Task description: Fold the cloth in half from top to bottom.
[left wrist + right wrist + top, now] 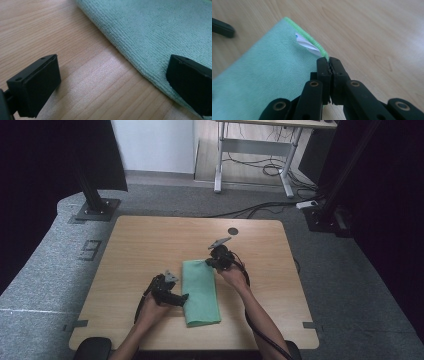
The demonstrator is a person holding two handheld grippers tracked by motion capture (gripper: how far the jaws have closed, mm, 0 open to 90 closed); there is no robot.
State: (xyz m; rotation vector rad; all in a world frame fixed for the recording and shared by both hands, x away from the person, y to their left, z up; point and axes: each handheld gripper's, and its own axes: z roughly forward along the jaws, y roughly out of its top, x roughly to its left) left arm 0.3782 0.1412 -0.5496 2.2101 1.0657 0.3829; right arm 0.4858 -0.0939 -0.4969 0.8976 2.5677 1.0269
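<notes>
A folded, pale green microfibre cloth [201,292] lay as a long rectangle on the light wooden worktop [150,245], a little toward the near edge and close to the middle between the left and right edges. Its far right corner was pinched between the closed jaws of the right gripper [213,262], and the right gripper view showed what the high view could not: the jaws met tight on the bright green stitched hem [312,41] at that corner, with a small white label [308,46] lying just beside them on the cloth.

The left gripper [181,297] sat at the cloth's left long edge, toward the near end. In the left gripper view its jaws stood wide apart, one over bare wood and the other over the rolled fold of the cloth, gripping nothing; whether that jaw touched the fabric could not be told.

Only the high view took in the small dark round spot [233,231] near the worktop's far edge and the grey carpeted floor [45,270] around the table.
</notes>
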